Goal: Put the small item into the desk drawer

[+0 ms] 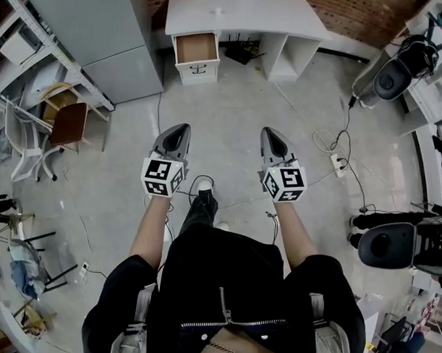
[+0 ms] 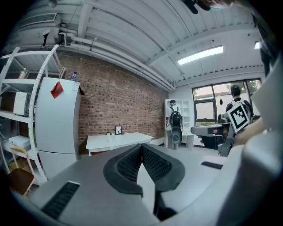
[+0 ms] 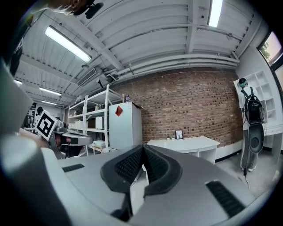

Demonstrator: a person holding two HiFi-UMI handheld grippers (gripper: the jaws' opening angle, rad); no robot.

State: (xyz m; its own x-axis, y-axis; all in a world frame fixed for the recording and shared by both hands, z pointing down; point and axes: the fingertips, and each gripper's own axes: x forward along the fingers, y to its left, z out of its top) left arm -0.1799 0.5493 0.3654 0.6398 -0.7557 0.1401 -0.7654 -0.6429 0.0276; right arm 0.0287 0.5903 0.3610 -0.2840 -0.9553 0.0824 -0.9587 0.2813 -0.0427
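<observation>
- A brown chair (image 1: pixel 67 123) is sitting among white shelving at the far left of the workshop floor, with a pale grey refrigerator (image 1: pixel 103 30) standing just beyond it against the wall.
- The white desk (image 1: pixel 248 10) is standing against the brick wall at the top of the head view, well apart from the person. Its drawer (image 1: pixel 196 48), at the desk's left end, is hanging open and showing a bare wooden bottom.
- A small item (image 1: pixel 218 11), pale and too tiny to identify, is resting on the desk top a little to the right of the open drawer.
- The left gripper (image 1: pixel 179 129) is pointing toward the desk with its jaws pressed together at the tips. Its own view is showing the ribbed pads (image 2: pixel 128 164) meeting with nothing between them.
- The person's black-clad legs are filling the lower middle, one shoe (image 1: pixel 204 187) stepping forward between the two grippers.
- The right gripper (image 1: pixel 272 134) is reaching forward level with the left one, well short of the desk. Its jaws are likewise closed tip to tip and carrying nothing.
- A white power strip (image 1: pixel 338 163) and loose cables are lying on the floor to the right, and a black office chair (image 1: pixel 385 245) is sitting at the far right.
</observation>
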